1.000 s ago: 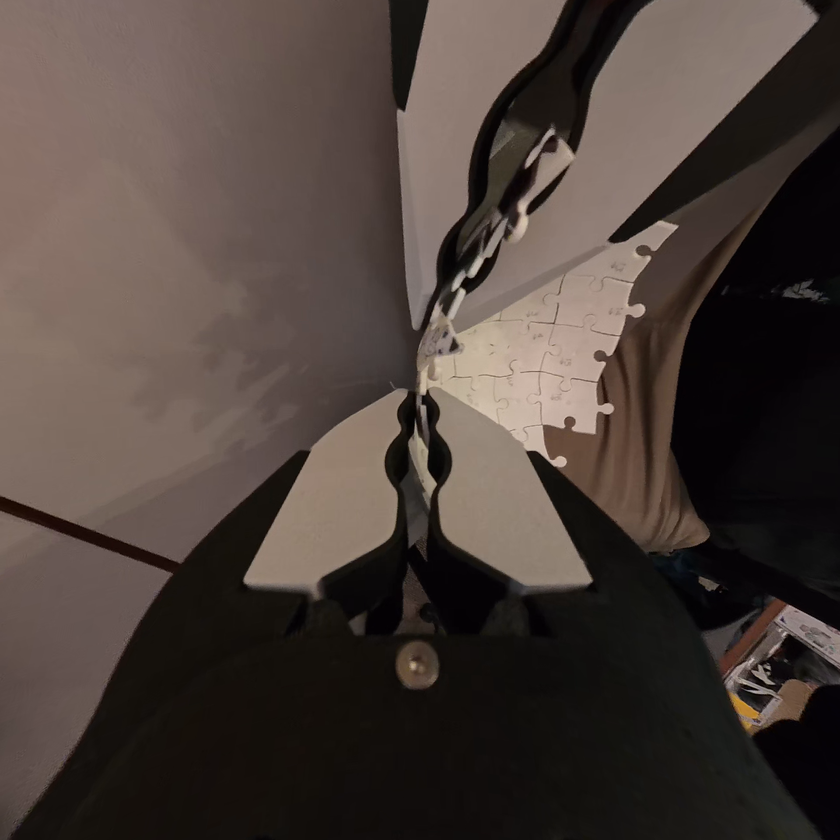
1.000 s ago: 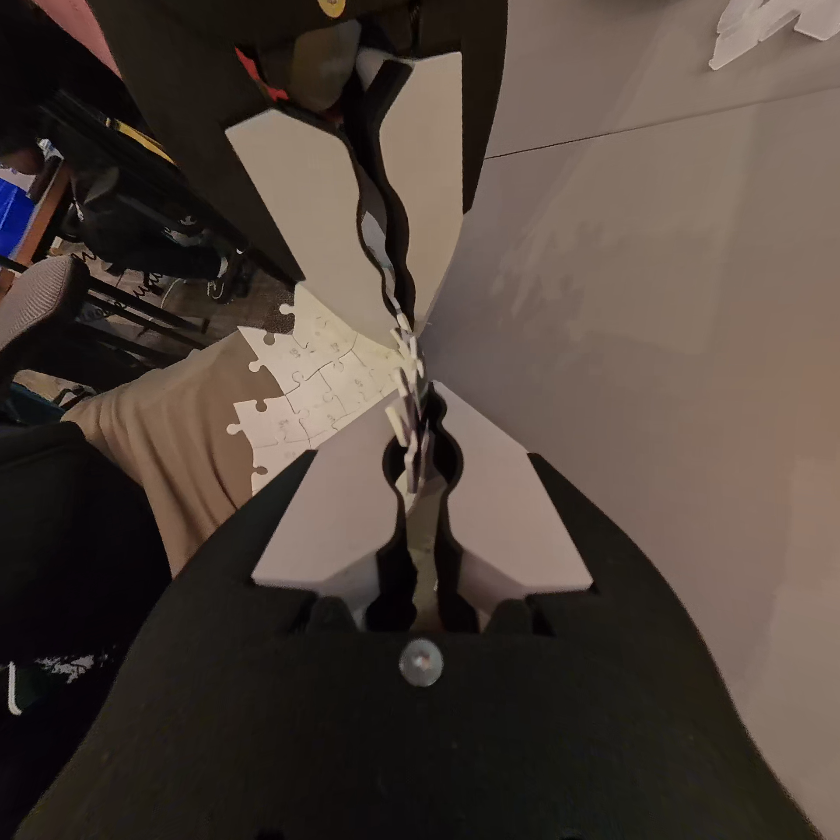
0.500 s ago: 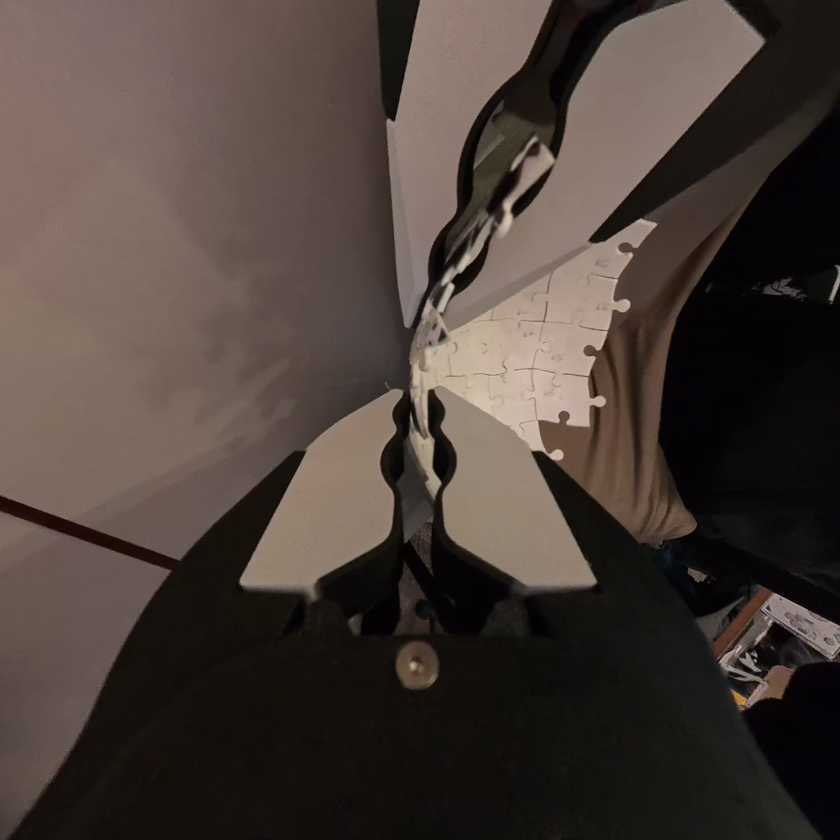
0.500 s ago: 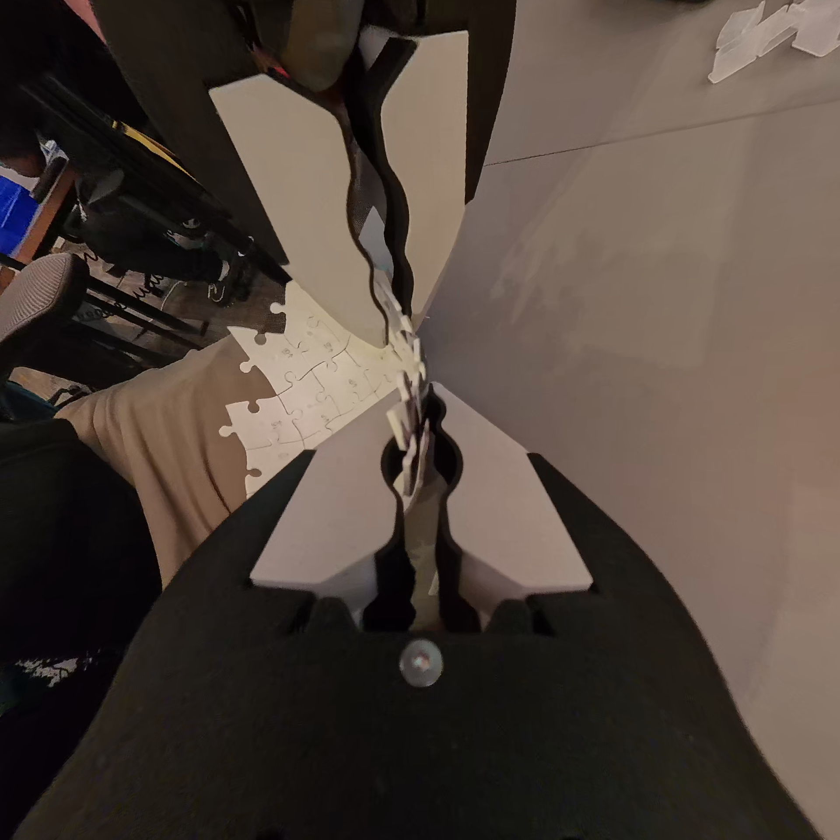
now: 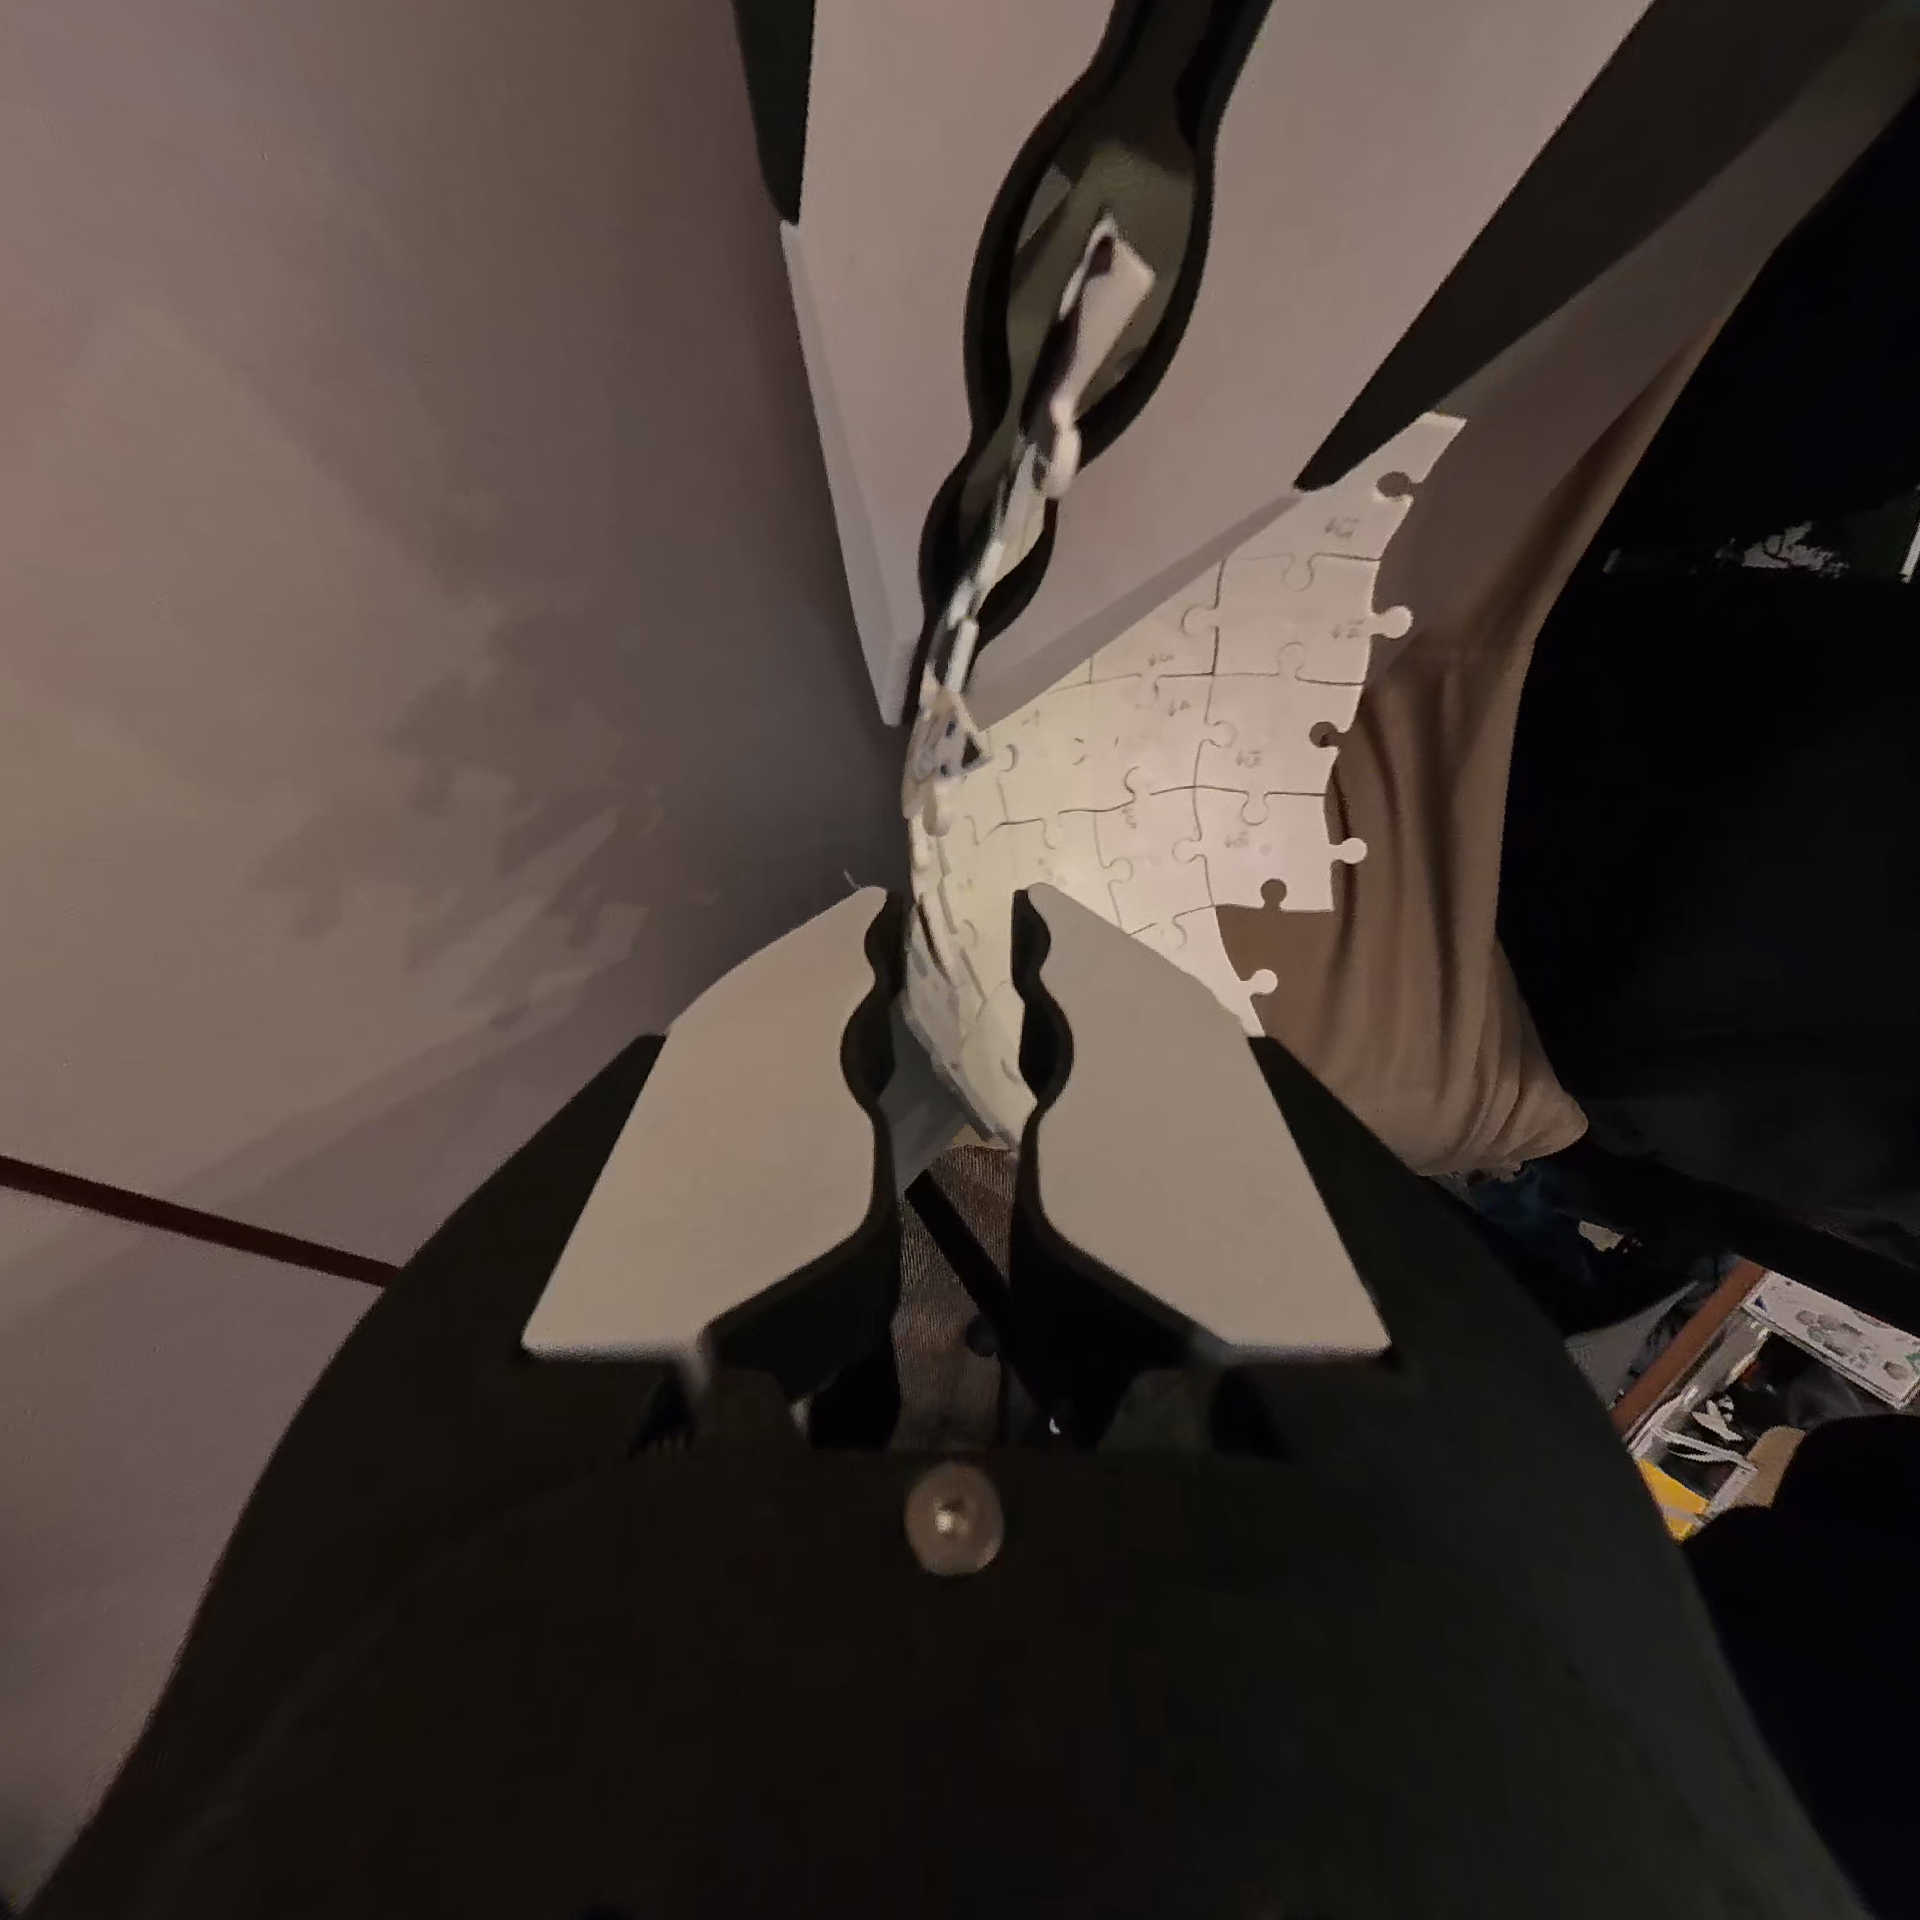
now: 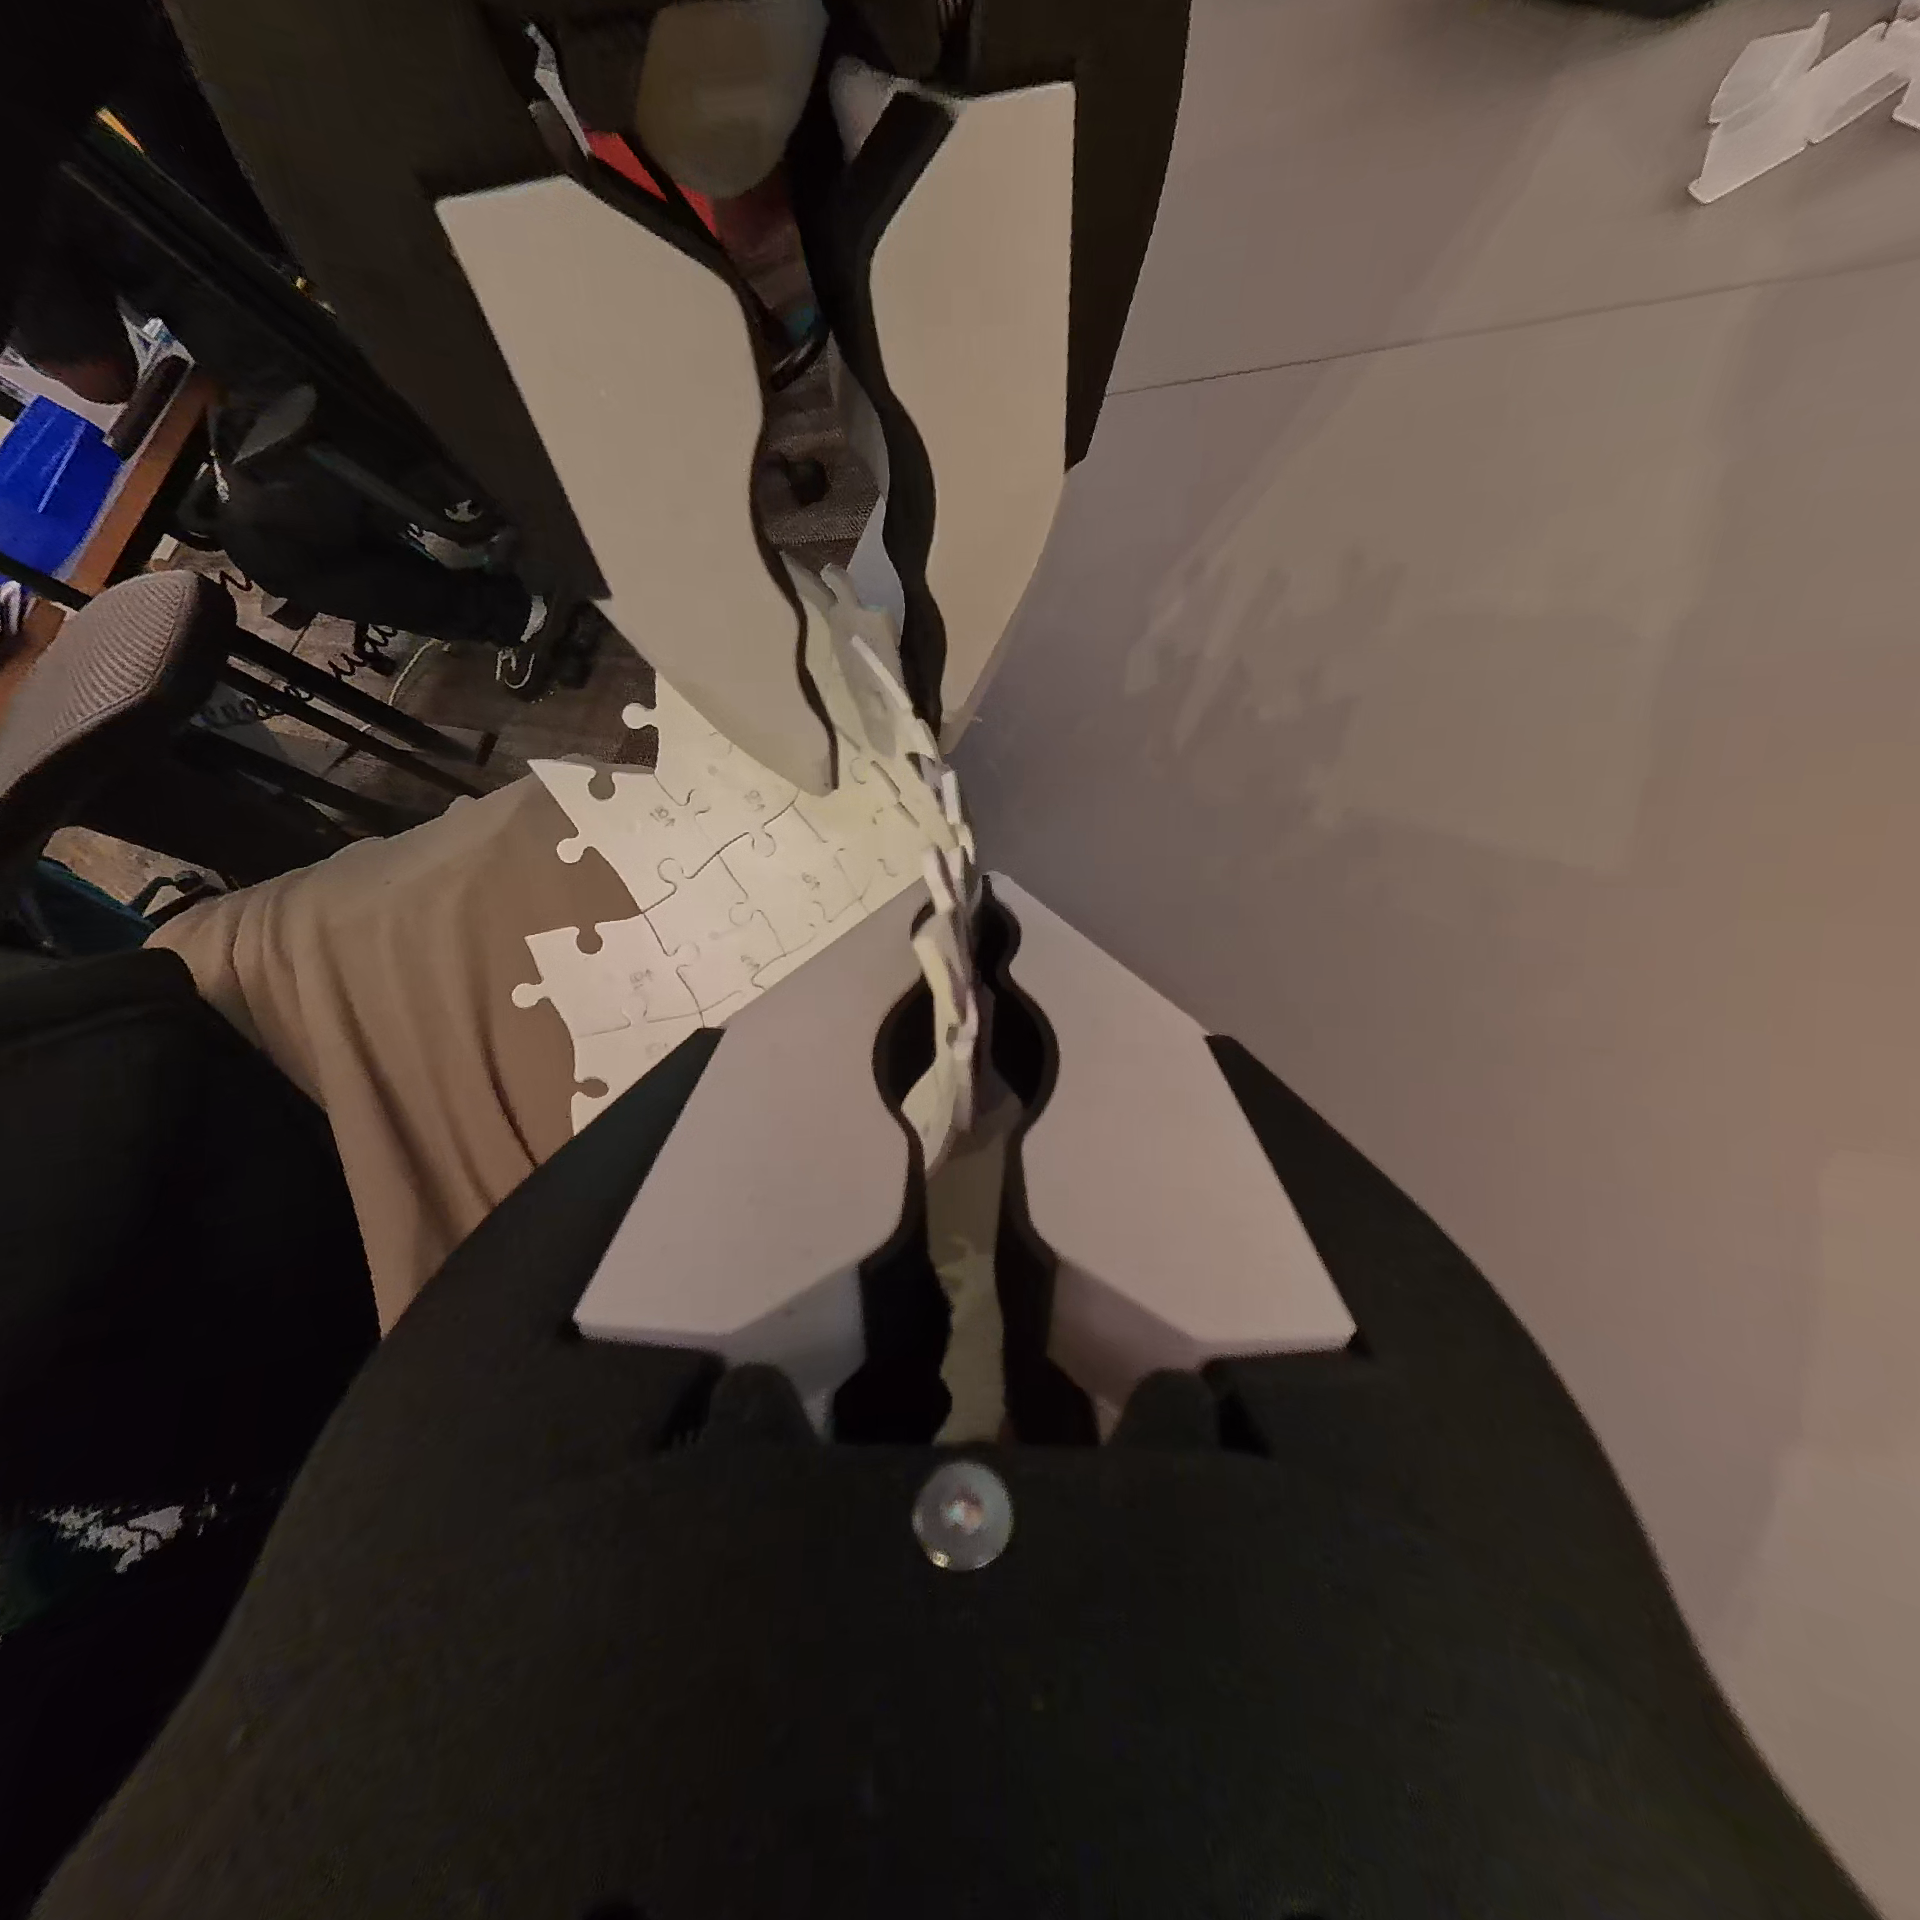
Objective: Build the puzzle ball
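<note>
While the grey table (image 6: 1455,935) fills the background, the curved white puzzle sheet (image 5: 1226,790) hangs above it between both tools. The right gripper (image 6: 971,904) pinches its edge; the left gripper (image 5: 951,899) stands spread around the edge. Loose pieces (image 6: 1808,94) lie far off.

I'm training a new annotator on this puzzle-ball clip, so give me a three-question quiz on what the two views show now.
1. True or false: the right gripper is shut on the puzzle shell.
2. Where do the loose pieces lie? A) on the table, apart from both grippers; B) on a chair seat; C) between the left fingers.
3. Fill in: the left gripper has its jaws ____ around the puzzle shell's edge.
Key: 1 true; 2 A; 3 open.
</note>
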`<act>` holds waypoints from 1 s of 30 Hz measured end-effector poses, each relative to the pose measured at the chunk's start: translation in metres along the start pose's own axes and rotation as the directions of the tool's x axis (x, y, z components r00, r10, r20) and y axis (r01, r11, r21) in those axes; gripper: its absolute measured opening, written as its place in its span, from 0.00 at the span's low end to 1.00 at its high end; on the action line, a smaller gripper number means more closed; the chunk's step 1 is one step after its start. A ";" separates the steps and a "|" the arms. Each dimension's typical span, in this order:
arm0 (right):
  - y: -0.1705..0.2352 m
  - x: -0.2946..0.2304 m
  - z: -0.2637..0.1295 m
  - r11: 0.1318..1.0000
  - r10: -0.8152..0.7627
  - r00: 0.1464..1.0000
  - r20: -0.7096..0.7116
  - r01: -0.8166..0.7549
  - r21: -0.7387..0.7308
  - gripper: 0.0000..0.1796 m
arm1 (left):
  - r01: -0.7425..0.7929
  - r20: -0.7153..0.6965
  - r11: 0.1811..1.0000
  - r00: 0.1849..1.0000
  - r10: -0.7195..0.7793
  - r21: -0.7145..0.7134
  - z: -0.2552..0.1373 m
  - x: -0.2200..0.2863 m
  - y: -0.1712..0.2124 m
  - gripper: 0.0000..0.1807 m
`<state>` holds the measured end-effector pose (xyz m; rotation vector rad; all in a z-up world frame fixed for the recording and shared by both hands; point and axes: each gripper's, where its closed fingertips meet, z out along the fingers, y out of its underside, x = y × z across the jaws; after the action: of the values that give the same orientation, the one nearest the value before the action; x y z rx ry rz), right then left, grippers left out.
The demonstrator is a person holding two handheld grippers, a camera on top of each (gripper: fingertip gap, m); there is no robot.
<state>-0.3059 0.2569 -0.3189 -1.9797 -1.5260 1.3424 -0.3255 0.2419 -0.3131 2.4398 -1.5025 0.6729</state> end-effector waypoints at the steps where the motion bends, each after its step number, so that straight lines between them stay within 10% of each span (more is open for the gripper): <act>1: 0.000 -0.001 0.001 1.000 0.000 1.000 0.000 0.000 0.001 0.01 | 0.007 0.007 1.000 1.000 -0.006 -0.013 0.000 -0.001 0.002 0.10; 30: 0.003 0.004 0.000 0.999 0.047 0.999 -0.008 -0.047 -0.004 0.00 | 0.041 -0.040 0.999 0.998 -0.041 -0.006 -0.002 0.002 0.015 0.03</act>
<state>-0.3043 0.2589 -0.3226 -2.0326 -1.4888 1.3487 -0.3382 0.2340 -0.3111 2.4314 -1.4332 0.7048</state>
